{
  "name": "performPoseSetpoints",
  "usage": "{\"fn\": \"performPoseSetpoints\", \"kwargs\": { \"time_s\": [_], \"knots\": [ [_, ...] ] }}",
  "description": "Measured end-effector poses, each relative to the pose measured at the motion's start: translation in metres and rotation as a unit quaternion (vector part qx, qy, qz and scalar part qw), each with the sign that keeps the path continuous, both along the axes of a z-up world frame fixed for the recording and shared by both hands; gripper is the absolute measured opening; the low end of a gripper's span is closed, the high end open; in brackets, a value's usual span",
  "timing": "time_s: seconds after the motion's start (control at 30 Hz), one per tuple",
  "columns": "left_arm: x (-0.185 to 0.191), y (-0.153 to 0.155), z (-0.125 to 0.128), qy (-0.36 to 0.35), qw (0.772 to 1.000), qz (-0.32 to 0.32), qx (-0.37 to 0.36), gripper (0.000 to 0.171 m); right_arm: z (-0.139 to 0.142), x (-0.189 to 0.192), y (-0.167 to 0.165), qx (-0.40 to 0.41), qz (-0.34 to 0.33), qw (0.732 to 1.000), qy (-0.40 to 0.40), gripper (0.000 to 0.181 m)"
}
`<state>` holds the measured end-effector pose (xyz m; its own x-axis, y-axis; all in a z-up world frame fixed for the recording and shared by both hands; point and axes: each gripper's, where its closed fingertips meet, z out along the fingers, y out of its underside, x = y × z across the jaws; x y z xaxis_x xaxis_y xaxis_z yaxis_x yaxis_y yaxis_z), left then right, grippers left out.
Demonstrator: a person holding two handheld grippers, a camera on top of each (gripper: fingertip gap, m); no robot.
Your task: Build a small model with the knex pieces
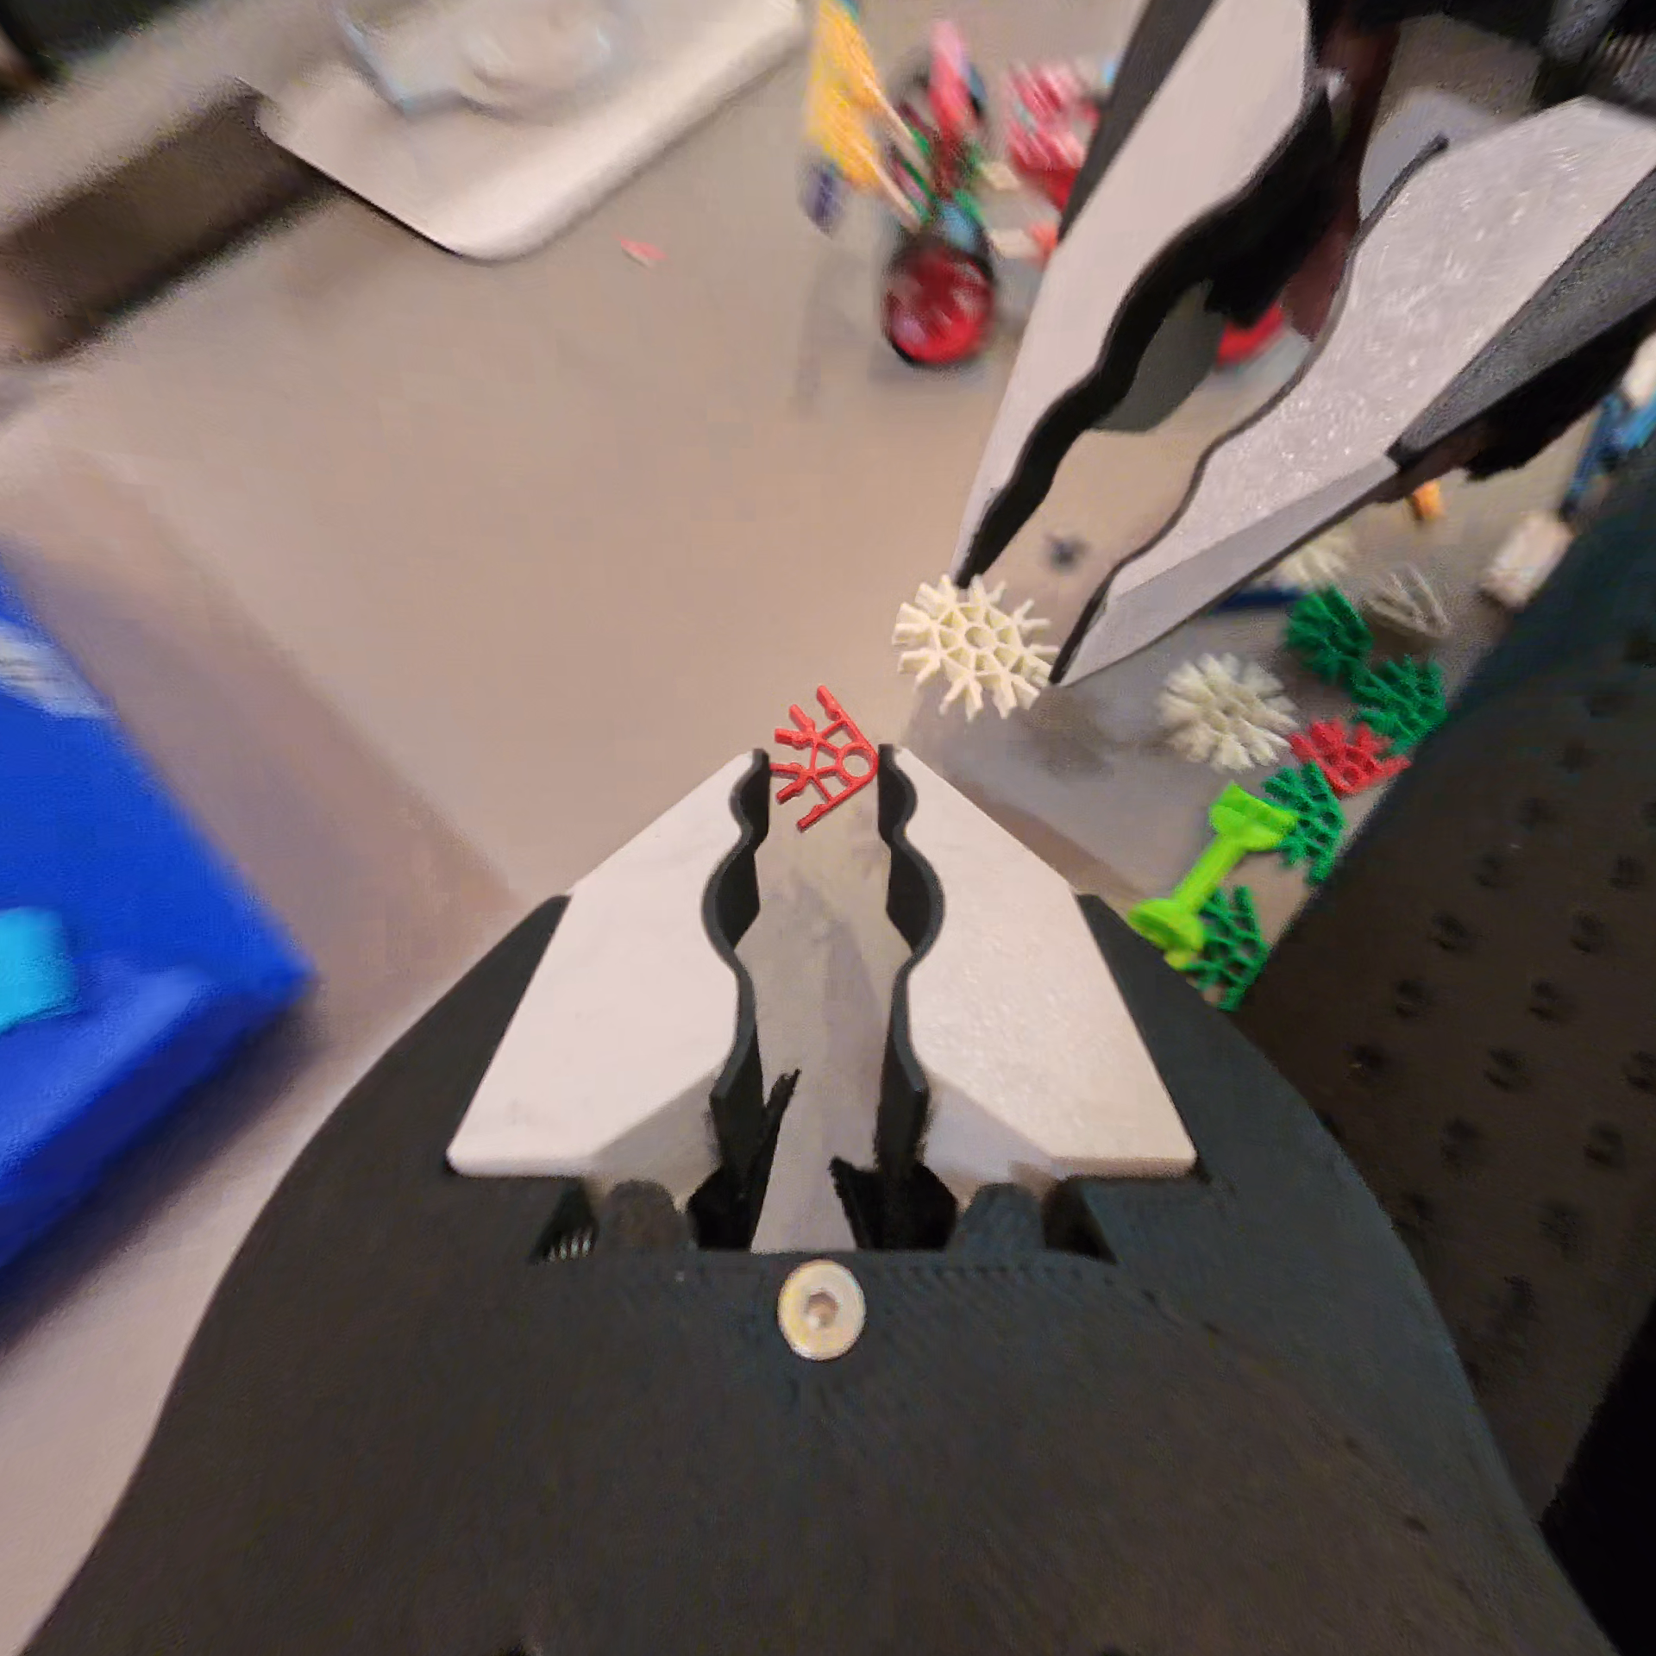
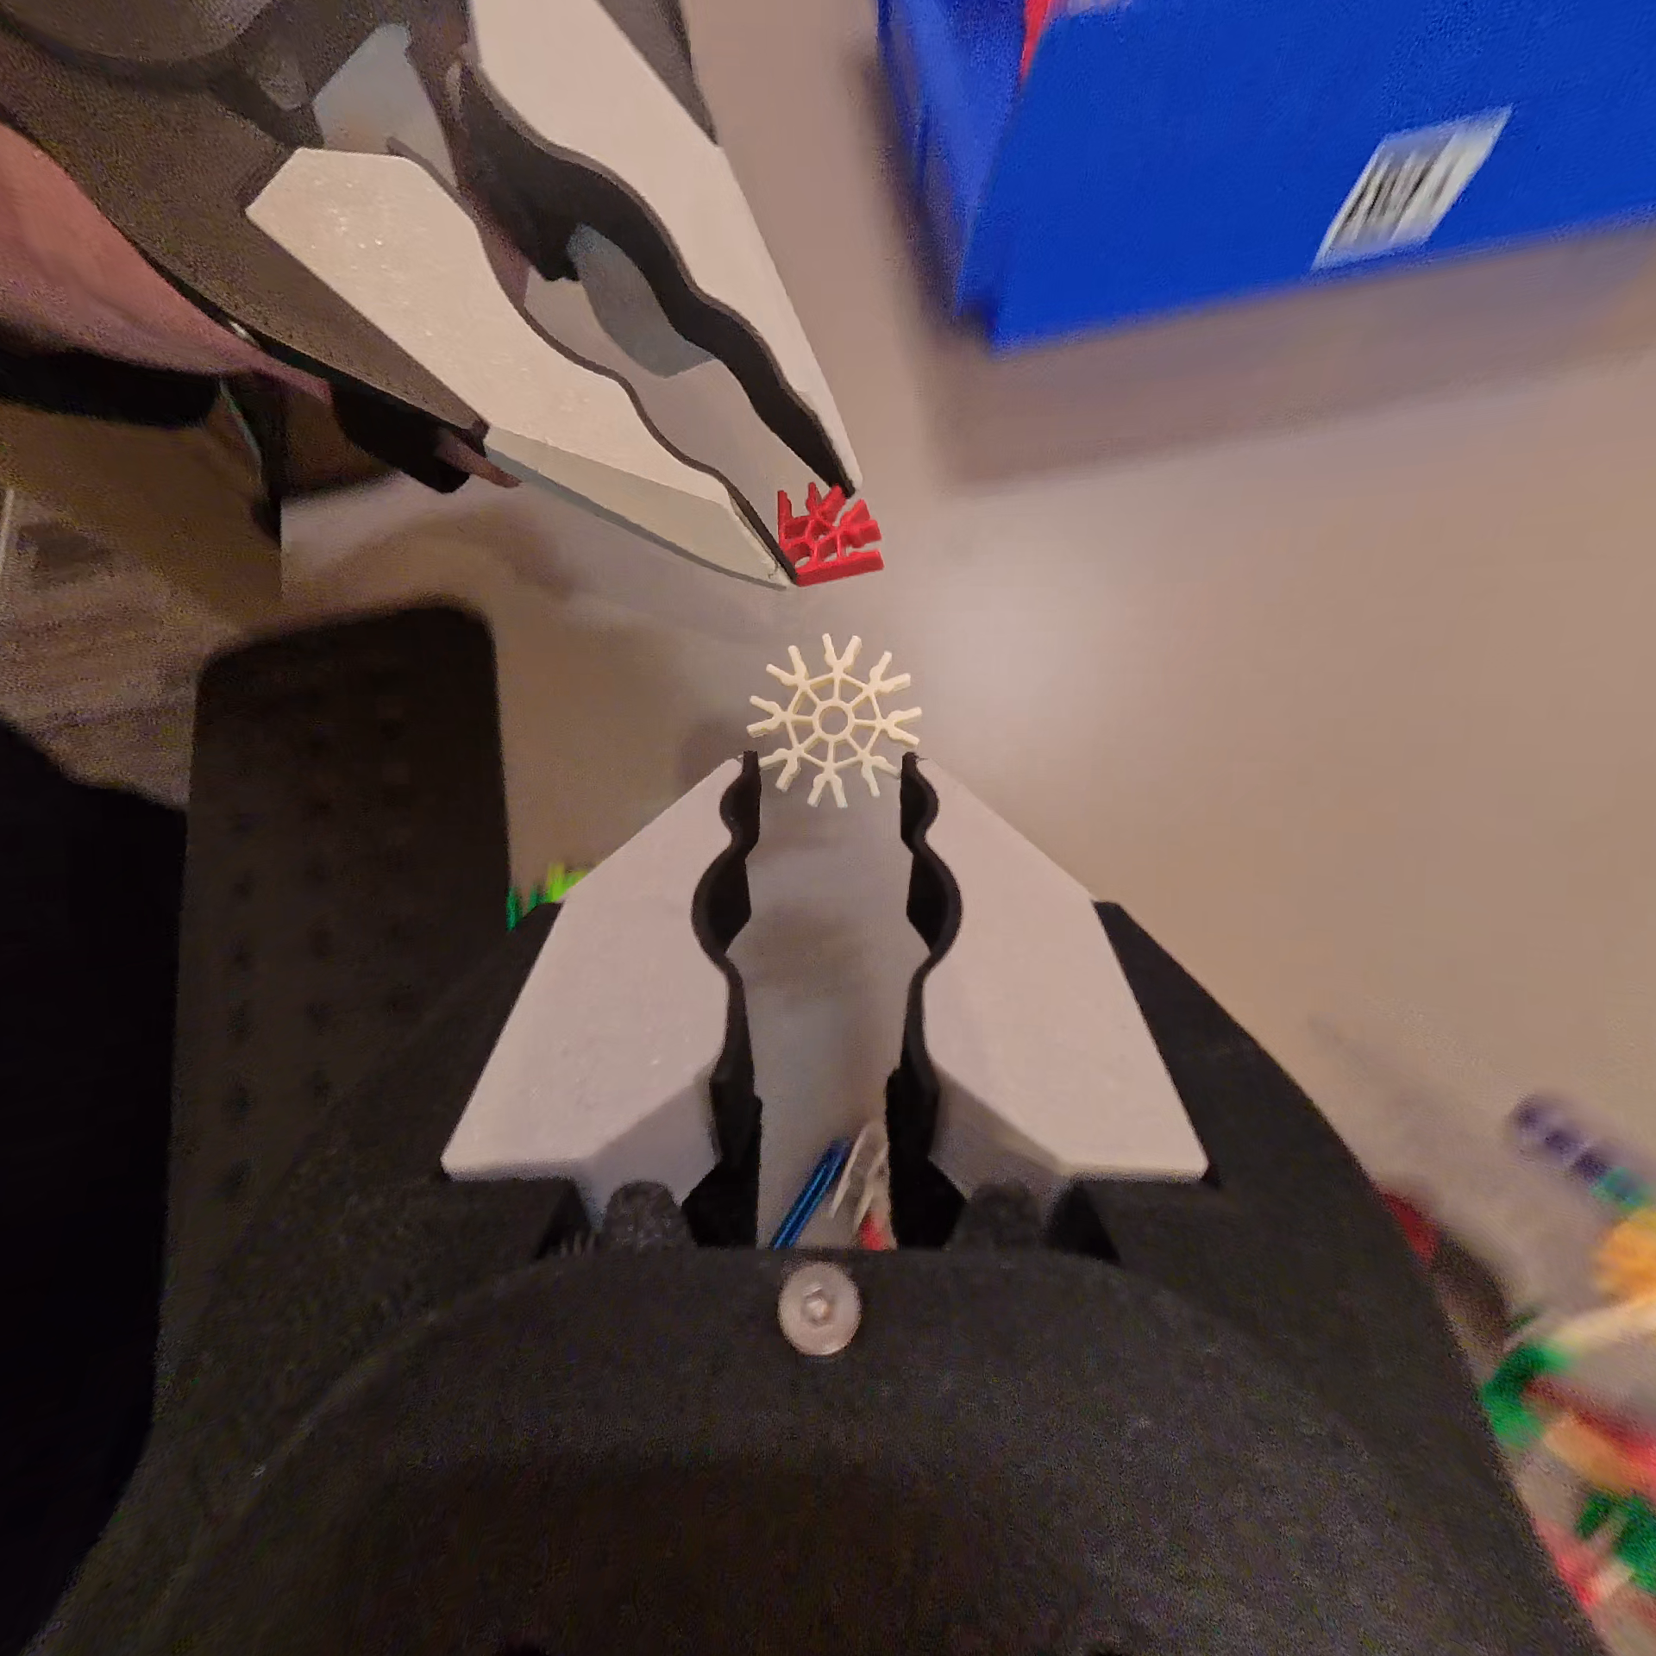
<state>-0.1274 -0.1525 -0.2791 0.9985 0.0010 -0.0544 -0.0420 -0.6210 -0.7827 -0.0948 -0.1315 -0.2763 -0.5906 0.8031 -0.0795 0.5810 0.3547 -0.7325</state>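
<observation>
My left gripper (image 1: 824, 762) is shut on a small red fan-shaped connector (image 1: 823, 757), pinched at its fingertips and held above the beige table. My right gripper (image 2: 832, 762) is shut on a white snowflake-shaped connector (image 2: 833, 720), also at its fingertips. In the left wrist view the right gripper (image 1: 1008, 627) comes in from the upper right with the white connector (image 1: 975, 647), just right of and beyond the red one. In the right wrist view the left gripper (image 2: 820, 538) comes in from the upper left with the red connector (image 2: 829, 536) just above the white one. The two pieces are close but apart.
Loose white (image 1: 1223, 710), green (image 1: 1398, 694) and red (image 1: 1344, 757) connectors and a lime spool piece (image 1: 1210, 865) lie right of the grippers beside a black perforated block (image 1: 1479, 941). A blue box (image 1: 107, 896) stands at left. A wheeled toy model (image 1: 936, 300) and a white tray (image 1: 538, 134) stand farther back. My two grippers' fingertips are within a few centimetres of each other.
</observation>
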Motion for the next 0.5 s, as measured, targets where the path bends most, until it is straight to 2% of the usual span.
{"fn": "performPoseSetpoints", "kwargs": {
  "time_s": [0.1,0.17,0.23,0.27,0.3,0.4,0.5],
  "knots": [
    [-0.073,-0.023,0.057,0.043,0.995,0.085,0.034,0.02,0.061,-0.075,-0.017,-0.001,0.022,0.996,0.086,0.028],
    [-0.125,-0.037,0.079,0.071,0.988,0.134,0.042,0.02,0.093,-0.132,-0.027,0.012,0.026,0.991,0.128,0.029],
    [-0.173,-0.048,0.075,0.079,0.98,0.18,0.01,0.022,0.104,-0.182,-0.034,0.014,0.032,0.991,0.132,0.036],
    [-0.19,-0.051,0.069,0.057,0.978,0.2,0.001,0.036,0.099,-0.203,-0.032,0.013,0.025,0.993,0.113,0.051],
    [-0.199,-0.053,0.065,0.031,0.977,0.212,0.0,0.044,0.093,-0.215,-0.029,0.017,0.02,0.996,0.091,0.059],
    [-0.195,-0.067,0.071,0.043,0.974,0.224,0.007,0.054,0.094,-0.207,-0.022,0.022,0.026,0.996,0.084,0.059],
    [-0.139,-0.07,0.071,0.028,0.986,0.166,0.008,0.049,0.092,-0.143,-0.012,0.025,0.053,0.996,0.071,0.051]
  ]
}}
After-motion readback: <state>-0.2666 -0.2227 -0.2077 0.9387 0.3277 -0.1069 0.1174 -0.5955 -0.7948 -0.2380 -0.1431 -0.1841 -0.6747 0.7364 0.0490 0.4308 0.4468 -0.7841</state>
